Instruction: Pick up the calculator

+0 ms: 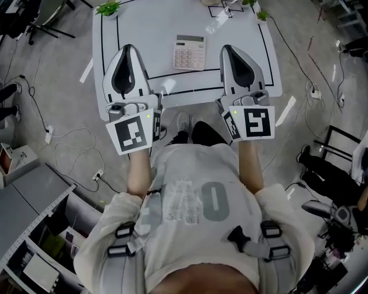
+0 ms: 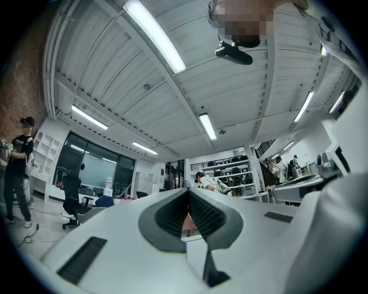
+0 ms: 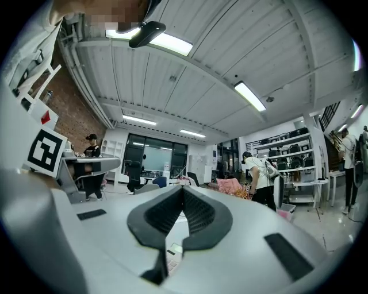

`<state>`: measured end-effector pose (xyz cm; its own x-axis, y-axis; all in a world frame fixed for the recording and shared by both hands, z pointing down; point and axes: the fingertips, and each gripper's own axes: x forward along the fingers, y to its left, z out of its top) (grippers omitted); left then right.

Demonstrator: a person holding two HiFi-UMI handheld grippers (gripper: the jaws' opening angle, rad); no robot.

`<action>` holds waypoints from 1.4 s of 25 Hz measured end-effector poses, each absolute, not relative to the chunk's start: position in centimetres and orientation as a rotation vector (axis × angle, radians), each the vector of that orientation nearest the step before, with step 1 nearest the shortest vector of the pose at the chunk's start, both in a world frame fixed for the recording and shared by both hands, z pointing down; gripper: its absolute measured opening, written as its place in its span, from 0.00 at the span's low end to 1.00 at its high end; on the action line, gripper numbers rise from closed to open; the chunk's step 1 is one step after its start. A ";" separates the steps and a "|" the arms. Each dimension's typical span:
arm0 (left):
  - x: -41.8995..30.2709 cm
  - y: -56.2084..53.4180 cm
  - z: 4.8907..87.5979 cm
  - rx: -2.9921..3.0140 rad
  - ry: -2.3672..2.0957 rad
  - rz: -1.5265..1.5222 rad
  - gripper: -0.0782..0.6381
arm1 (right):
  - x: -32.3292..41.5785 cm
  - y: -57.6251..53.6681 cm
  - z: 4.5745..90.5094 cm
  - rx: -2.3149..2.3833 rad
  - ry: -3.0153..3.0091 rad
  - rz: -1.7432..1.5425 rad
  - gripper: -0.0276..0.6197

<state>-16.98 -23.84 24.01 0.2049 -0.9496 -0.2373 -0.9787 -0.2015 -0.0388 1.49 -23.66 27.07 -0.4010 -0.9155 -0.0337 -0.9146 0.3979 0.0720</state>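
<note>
A pale calculator with pinkish keys lies flat on the white table, in the middle near its front half. My left gripper hovers over the table's left part, to the left of the calculator and apart from it. My right gripper hovers to the right of it, also apart. Both point away from me across the table. In the left gripper view the left gripper has its dark pads meeting with nothing between them. The right gripper looks the same in its own view.
Black tape lines mark a rectangle on the table. Small green plants stand at its far corners. Cables run over the floor on the left, with shelving at lower left. People stand in the room.
</note>
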 end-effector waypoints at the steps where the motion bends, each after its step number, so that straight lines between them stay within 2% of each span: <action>1: -17.0 -23.9 24.2 -2.294 1.858 0.233 0.14 | 1.5 -23.8 27.2 1.712 -2.617 -0.119 0.05; 35: -14.9 -26.1 23.9 -2.233 1.908 0.270 0.14 | 4.1 -27.4 27.4 1.665 -2.693 -0.089 0.05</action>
<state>-14.94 -26.15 23.85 0.1539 -0.9530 -0.2611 -0.9880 -0.1521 -0.0270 4.10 -27.37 27.38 -0.4472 -0.8929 -0.0517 -0.8944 0.4460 0.0340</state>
